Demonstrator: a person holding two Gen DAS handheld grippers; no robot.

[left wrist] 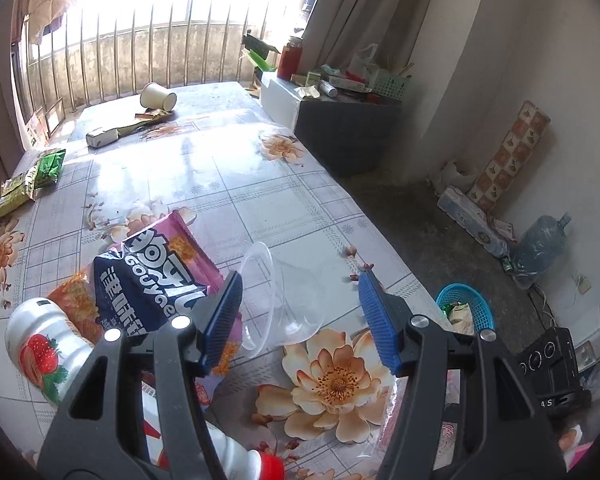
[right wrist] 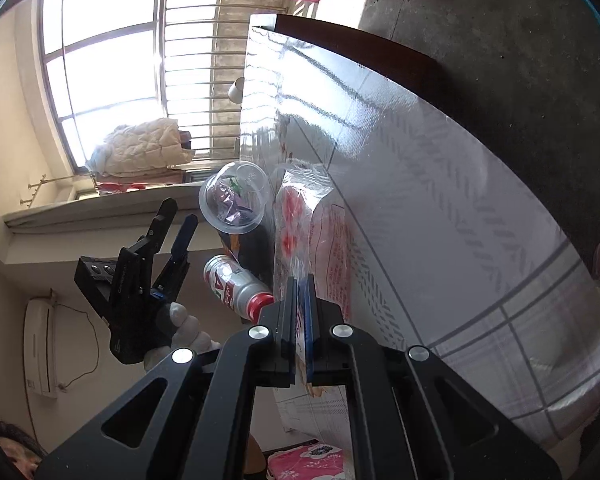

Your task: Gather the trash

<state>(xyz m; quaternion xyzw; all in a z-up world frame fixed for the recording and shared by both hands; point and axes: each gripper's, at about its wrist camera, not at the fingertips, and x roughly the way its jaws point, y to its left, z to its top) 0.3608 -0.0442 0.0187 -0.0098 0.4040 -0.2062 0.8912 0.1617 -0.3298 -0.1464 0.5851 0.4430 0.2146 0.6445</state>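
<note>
Table: a glossy floral, grid-patterned tablecloth point(left wrist: 228, 184) covers it – sunlit at the far end by the barred window point(left wrist: 140, 40).
Trash on it: clear plastic cup point(left wrist: 284, 300) on its side, purple snack bag point(left wrist: 156, 276), strawberry-label bottle point(left wrist: 44, 352), paper cup point(left wrist: 158, 96) far off.
Floor: grey concrete, with a blue basket point(left wrist: 472, 304) just beyond the table edge.
Left gripper point(left wrist: 300, 312): jaws apart, hovering over the clear cup.
Right gripper point(right wrist: 299, 320): jaws closed on a clear red-printed plastic bag point(right wrist: 312, 232) – probably an empty wrapper.
</note>
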